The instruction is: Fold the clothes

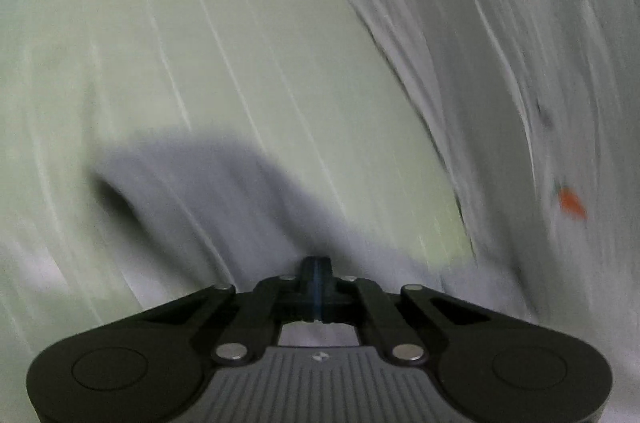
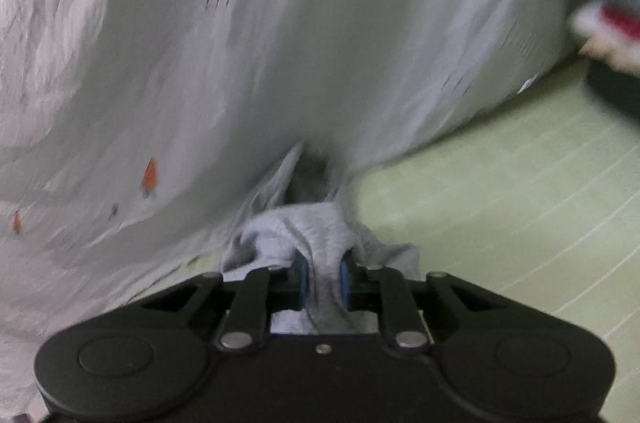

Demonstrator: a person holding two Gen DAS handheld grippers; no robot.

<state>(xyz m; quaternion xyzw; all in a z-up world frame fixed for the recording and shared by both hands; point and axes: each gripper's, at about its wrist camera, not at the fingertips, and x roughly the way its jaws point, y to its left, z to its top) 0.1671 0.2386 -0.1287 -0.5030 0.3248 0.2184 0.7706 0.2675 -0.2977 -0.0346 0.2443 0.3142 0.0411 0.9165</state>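
Right gripper (image 2: 322,277): clamped on bunched hem of the pale carrot-print garment (image 2: 280,43)
Left gripper (image 1: 316,269): fingers closed, empty
Garment: lifted, draped over green striped sheet (image 2: 520,191) — unfolded
Remaining: folds, flattening — stage uncertain

My left gripper (image 1: 316,265) has its fingers pressed together with nothing visible between them. Ahead of them and off to the left spreads a pale green sheet (image 1: 192,71) with thin light stripes, my dark shadow falling across it just in front. To the right lies a white garment (image 1: 500,35), blurred, with a small orange print (image 1: 570,203).
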